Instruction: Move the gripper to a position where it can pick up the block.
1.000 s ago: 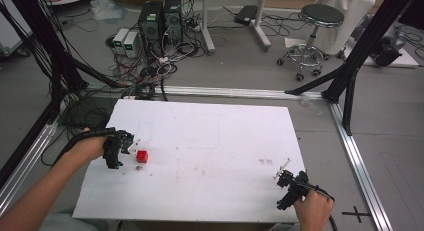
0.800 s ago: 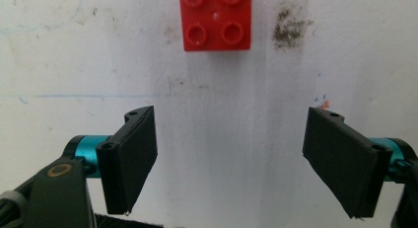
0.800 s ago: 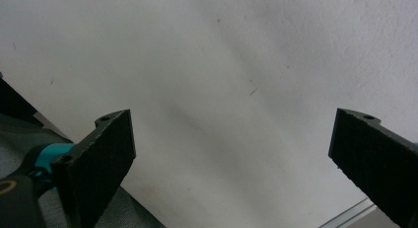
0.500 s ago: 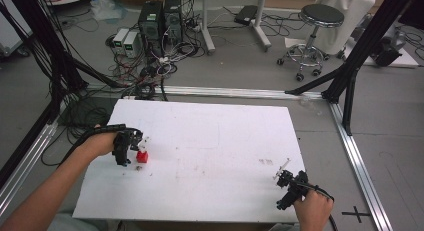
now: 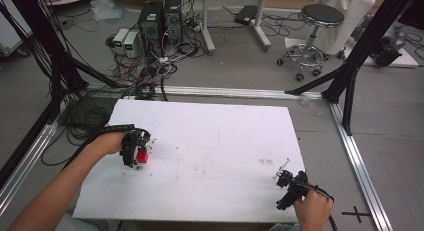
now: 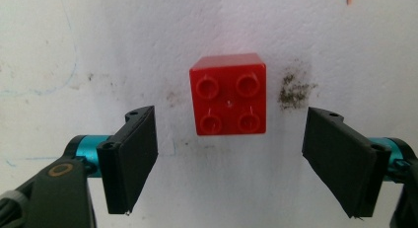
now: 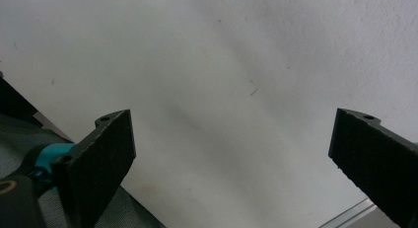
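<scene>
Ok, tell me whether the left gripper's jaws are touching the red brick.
Apart. The left gripper view shows white table on both sides of the red brick, between it and the left gripper jaws.

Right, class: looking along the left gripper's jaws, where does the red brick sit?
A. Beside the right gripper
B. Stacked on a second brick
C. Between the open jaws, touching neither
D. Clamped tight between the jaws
C: in the left gripper view the red brick lies on the white table with clear gaps to both jaws of the left gripper.

Right tool [image 7: 231, 154] spread wide — over white table [image 7: 236, 65].
</scene>
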